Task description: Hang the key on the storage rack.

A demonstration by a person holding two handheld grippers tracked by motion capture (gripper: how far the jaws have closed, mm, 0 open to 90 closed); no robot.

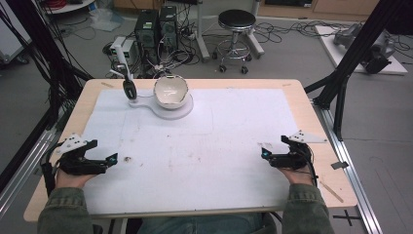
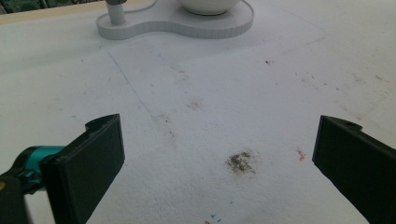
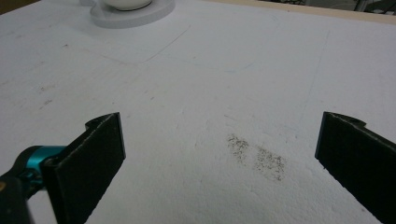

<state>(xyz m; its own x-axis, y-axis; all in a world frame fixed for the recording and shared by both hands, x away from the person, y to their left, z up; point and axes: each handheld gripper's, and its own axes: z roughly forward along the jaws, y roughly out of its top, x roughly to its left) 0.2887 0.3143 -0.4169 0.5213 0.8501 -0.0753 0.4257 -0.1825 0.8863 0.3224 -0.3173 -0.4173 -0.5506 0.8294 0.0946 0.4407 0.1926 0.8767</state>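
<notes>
Both the left gripper (image 1: 109, 160) and right gripper (image 1: 267, 153) rest spread wide and empty; a careless reach risks tipping the glossy white ceramic bowl (image 1: 171, 91) off its flat white stand (image 1: 168, 110).

A glossy white ceramic bowl (image 1: 171, 92) sits upright and open on the round end of a flat white keyhole-shaped stand (image 1: 160, 108), whose narrower left lobe carries a tilted black-handled tool (image 1: 128, 87) just beside the bowl.
</notes>
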